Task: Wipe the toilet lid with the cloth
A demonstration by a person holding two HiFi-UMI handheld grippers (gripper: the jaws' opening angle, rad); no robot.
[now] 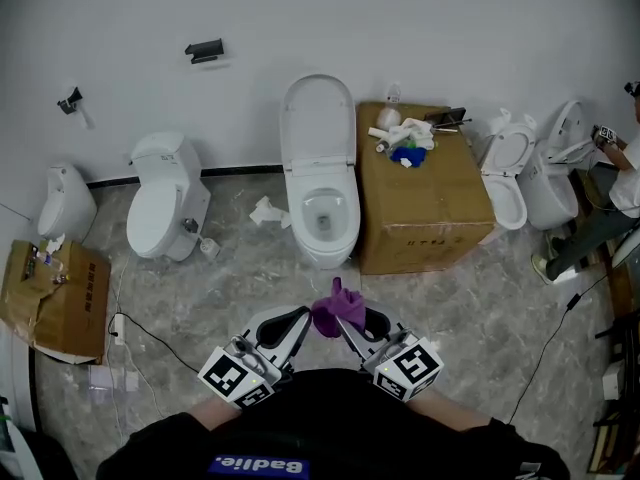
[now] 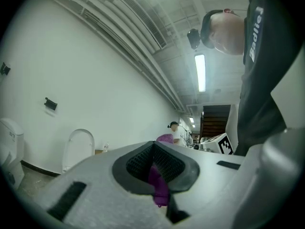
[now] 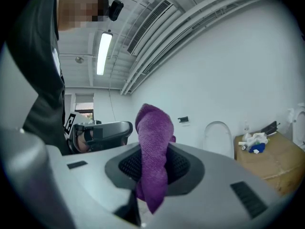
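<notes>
A: Left gripper (image 2: 155, 168)?
B: Jaws closed, pinching a small fold of the purple cloth (image 1: 338, 310).
A: Right gripper (image 3: 153, 171)?
B: Closed likewise, clamped on the cloth's bulk, which bunches above its jaws.
A: Toilet lid (image 1: 318, 118)?
B: Raised upright at the floor's far edge, against the wall, well apart from the cloth.
</notes>
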